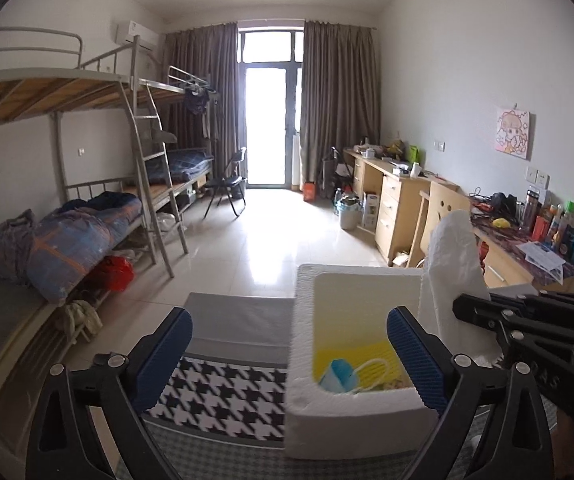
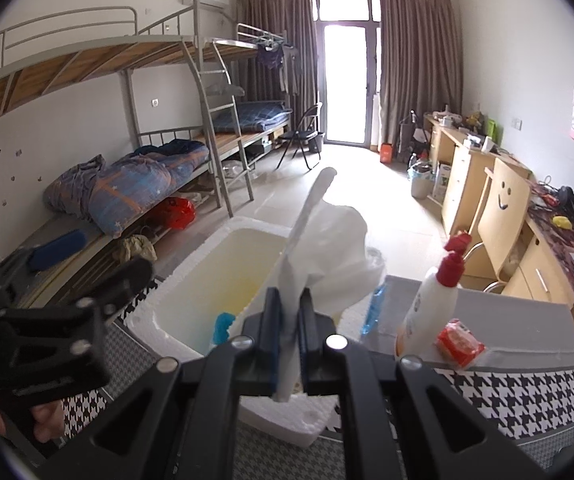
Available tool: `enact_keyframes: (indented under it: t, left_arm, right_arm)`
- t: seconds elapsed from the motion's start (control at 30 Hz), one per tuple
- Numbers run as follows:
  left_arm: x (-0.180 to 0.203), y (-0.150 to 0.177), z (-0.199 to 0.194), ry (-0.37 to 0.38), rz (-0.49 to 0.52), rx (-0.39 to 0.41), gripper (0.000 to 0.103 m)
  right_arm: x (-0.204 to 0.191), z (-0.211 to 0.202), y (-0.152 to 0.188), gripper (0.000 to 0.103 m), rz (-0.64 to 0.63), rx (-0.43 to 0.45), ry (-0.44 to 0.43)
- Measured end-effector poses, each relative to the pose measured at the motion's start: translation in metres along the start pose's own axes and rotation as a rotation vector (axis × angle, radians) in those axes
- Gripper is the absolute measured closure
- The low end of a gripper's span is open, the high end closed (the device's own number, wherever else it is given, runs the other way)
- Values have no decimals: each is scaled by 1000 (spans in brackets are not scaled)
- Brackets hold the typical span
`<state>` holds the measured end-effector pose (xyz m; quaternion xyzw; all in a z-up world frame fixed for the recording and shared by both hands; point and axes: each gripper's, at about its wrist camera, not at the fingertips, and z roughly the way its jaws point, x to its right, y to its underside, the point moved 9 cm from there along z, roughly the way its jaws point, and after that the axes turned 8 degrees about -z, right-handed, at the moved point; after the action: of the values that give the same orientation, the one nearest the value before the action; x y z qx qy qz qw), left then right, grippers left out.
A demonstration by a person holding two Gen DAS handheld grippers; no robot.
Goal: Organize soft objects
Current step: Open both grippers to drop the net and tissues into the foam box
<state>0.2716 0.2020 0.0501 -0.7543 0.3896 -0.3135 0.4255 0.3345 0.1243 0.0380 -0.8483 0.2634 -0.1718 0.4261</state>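
Note:
A white foam box stands on a table with a houndstooth cloth. Inside it lie a yellow cloth and a blue soft item. My left gripper is open, its blue pads straddling the box's near left wall. My right gripper is shut on a white cloth, held above the box's right side. That cloth also shows in the left wrist view, beside the right gripper's body.
A white lotion bottle with a red pump and a red packet stand on the table right of the box. A blue-wrapped item lies behind the cloth. Bunk beds line the left wall, desks the right.

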Motion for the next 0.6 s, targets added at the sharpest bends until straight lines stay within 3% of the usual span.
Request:
enact_keyframes:
  t: [0.6]
  left_arm:
    - [-39,20,-7,-34,-41,-22,4]
  right_arm:
    - [-7,56,2,92,19,-103,-20]
